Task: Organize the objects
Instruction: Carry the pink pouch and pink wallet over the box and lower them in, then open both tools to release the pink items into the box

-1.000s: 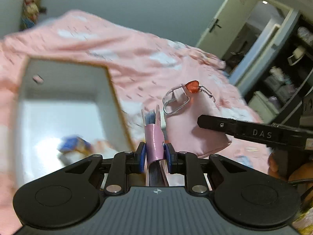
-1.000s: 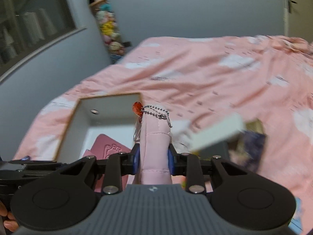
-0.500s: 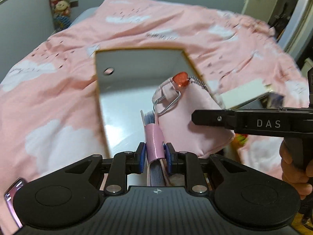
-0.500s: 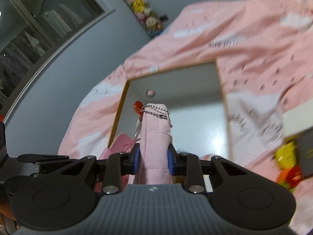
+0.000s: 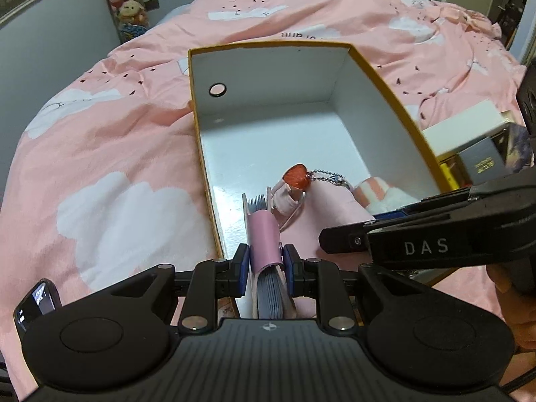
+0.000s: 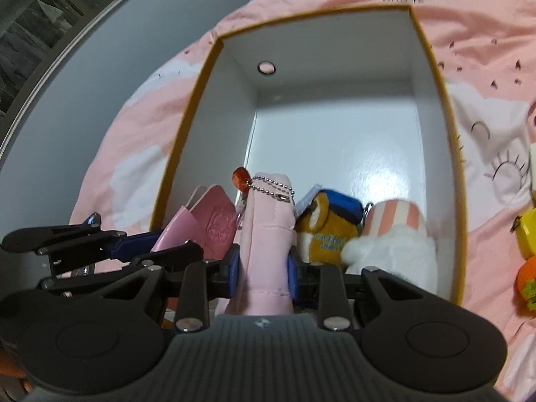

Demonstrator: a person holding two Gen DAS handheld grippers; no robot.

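Note:
An open white box with a yellow rim (image 5: 385, 83) (image 6: 435, 67) lies on the pink bed. My left gripper (image 5: 266, 261) is shut on a pink card wallet (image 5: 264, 241) (image 6: 207, 224) at the box's near left corner. My right gripper (image 6: 263, 273) is shut on a pale pink pouch (image 6: 268, 234) (image 5: 328, 211) with a red heart charm (image 5: 295, 176) (image 6: 240, 174) on a bead chain, held over the box's near end. A brown bear plush (image 6: 321, 231) and a white plush with pink stripes (image 6: 392, 244) lie inside the box.
The pink cloud-print duvet (image 5: 100, 167) surrounds the box. White and dark boxes (image 5: 475, 147) lie to the right of it. Yellow and orange toys (image 6: 527, 261) sit at the right edge. Stuffed toys (image 5: 129, 6) are stacked by the wall.
Both grippers have moved over and down toward the box with their objects still held. The box now fills both views, and the plush toys inside it have come into sight.

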